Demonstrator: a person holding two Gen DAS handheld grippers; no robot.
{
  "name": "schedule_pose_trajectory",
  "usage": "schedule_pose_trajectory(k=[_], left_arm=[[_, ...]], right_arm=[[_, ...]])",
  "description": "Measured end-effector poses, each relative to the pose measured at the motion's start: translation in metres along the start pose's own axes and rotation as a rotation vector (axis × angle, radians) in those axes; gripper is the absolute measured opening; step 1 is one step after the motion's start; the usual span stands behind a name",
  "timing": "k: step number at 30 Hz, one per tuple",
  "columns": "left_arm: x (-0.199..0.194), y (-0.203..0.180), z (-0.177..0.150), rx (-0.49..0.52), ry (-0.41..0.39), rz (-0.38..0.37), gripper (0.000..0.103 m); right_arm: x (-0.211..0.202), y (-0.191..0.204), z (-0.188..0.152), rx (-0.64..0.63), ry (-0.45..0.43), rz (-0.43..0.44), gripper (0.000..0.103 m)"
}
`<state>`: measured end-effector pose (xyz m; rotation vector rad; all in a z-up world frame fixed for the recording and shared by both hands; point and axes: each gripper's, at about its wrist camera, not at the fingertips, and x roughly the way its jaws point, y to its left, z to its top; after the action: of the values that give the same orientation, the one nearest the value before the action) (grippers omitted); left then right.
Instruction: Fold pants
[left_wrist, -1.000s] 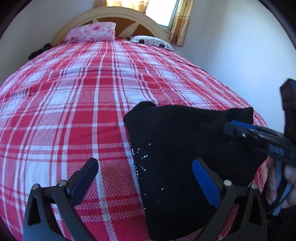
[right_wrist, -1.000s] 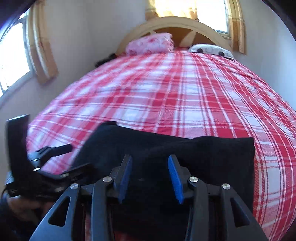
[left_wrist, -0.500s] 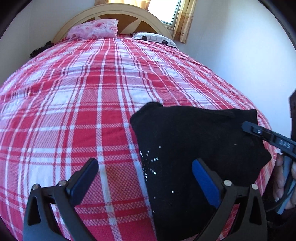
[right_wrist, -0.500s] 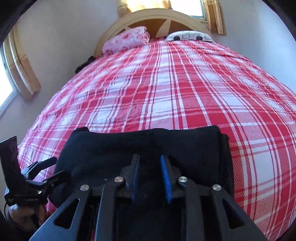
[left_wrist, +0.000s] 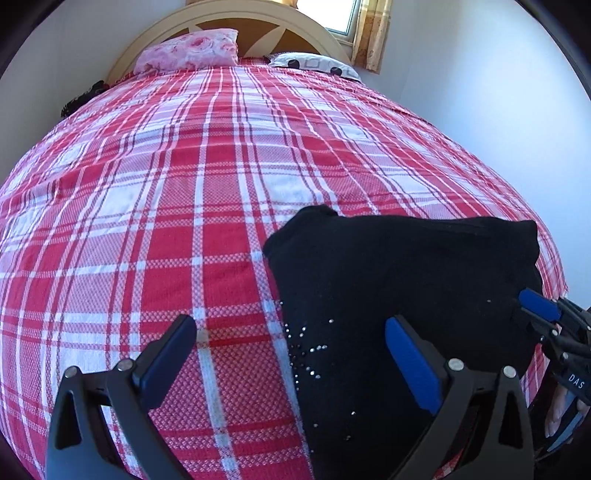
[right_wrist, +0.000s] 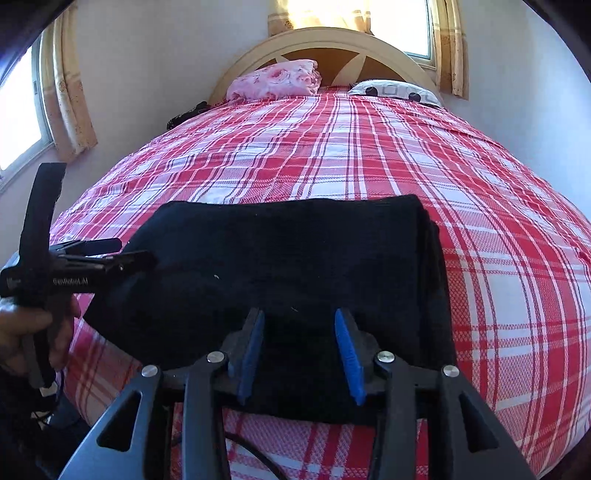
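The black pants (right_wrist: 295, 273) lie folded in a flat dark block near the foot of the bed (left_wrist: 184, 184), close to its right side. They are so dark that the folds and layers are hard to see; only some tiny shiny dots near one edge show in the left view. The near edge of the pants is hidden behind the right gripper (right_wrist: 301, 350). Its blue fingers are partly apart and opening, with black cloth lying under the gap, but the pads do not squeeze it. The left gripper (left_wrist: 291, 354) has its fingers wide apart over the left edge of the pants, one over the red checked cover and one over the cloth, holding nothing. A hand (right_wrist: 26, 332) holding it is cut off at the side. Past the pants, the bed is wide and bare up to the pink pillow (left_wrist: 188, 53) and the spotted pillow (left_wrist: 314, 64).
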<state>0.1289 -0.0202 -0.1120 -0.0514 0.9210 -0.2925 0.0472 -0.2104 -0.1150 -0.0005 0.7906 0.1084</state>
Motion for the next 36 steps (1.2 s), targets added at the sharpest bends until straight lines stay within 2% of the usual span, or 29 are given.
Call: schedule_pose_trajectory(k=[8, 12, 15, 18, 19, 25, 28, 32, 35, 36], left_arm=[[-0.011, -0.001, 0.0, 0.014, -0.018, 0.011, 0.103], [-0.024, -0.003, -0.02, 0.024, -0.039, 0.011, 0.103], [-0.033, -0.007, -0.033, 0.064, -0.06, 0.017, 0.103], [-0.032, -0.008, -0.035, 0.083, -0.071, 0.025, 0.103], [-0.031, -0.007, -0.034, 0.08, -0.067, 0.026, 0.103], [-0.023, 0.0, -0.037, 0.056, -0.041, -0.011, 0.103], [-0.023, -0.001, -0.039, 0.06, -0.044, -0.02, 0.103], [-0.021, -0.001, -0.039, 0.06, -0.045, -0.025, 0.103], [-0.021, -0.002, -0.04, 0.063, -0.047, -0.025, 0.103], [-0.021, -0.002, -0.04, 0.062, -0.047, -0.026, 0.103]], right_arm=[[-0.009, 0.0, 0.008, 0.0, -0.001, 0.038, 0.042], [-0.025, 0.001, 0.039, 0.041, -0.021, 0.194, 0.043], [-0.015, 0.01, 0.072, 0.084, 0.015, 0.342, 0.045], [0.014, 0.03, 0.103, 0.097, 0.077, 0.414, 0.046], [0.033, 0.04, 0.115, 0.09, 0.122, 0.434, 0.046], [0.124, 0.067, 0.146, 0.134, 0.348, 0.455, 0.046], [0.152, 0.07, 0.149, 0.157, 0.441, 0.488, 0.046], [0.173, 0.085, 0.14, 0.156, 0.568, 0.59, 0.046], [0.187, 0.089, 0.134, 0.17, 0.61, 0.617, 0.046], [0.191, 0.089, 0.133, 0.182, 0.617, 0.628, 0.035]])
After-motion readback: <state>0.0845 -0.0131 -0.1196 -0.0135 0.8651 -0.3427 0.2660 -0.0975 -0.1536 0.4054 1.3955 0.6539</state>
